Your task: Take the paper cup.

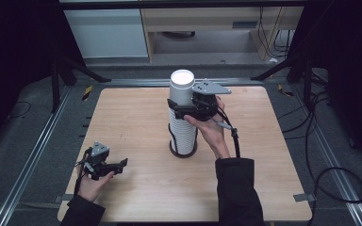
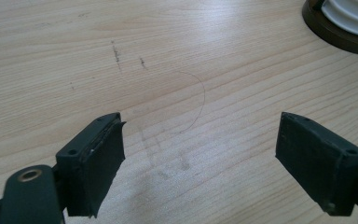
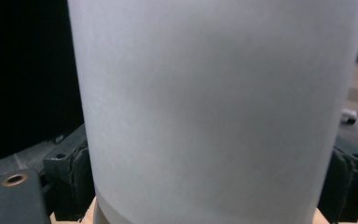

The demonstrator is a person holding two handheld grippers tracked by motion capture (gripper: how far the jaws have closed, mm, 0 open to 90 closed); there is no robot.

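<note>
A tall stack of upturned white cups (image 1: 183, 129) stands on a dark round base (image 1: 184, 152) at the middle of the wooden table (image 1: 136, 117). My right gripper (image 1: 175, 108) is at the top of the stack. Its jaws are pressed on both sides of the top white cup (image 1: 181, 87), whose wall (image 3: 214, 102) looms large in the right gripper view. My left gripper (image 1: 121, 165) rests low near the table's front left, open, with nothing but bare wood between its pads (image 2: 100, 158). The stack's base (image 2: 335, 32) shows at the top right of the left gripper view.
Black frame legs (image 1: 82, 70) stand beyond the table's far corners. Cables (image 1: 320, 155) trail on the floor at the right. Metal rails (image 1: 33, 155) run along both sides. A cable (image 1: 233, 136) hangs from the right gripper over the forearm.
</note>
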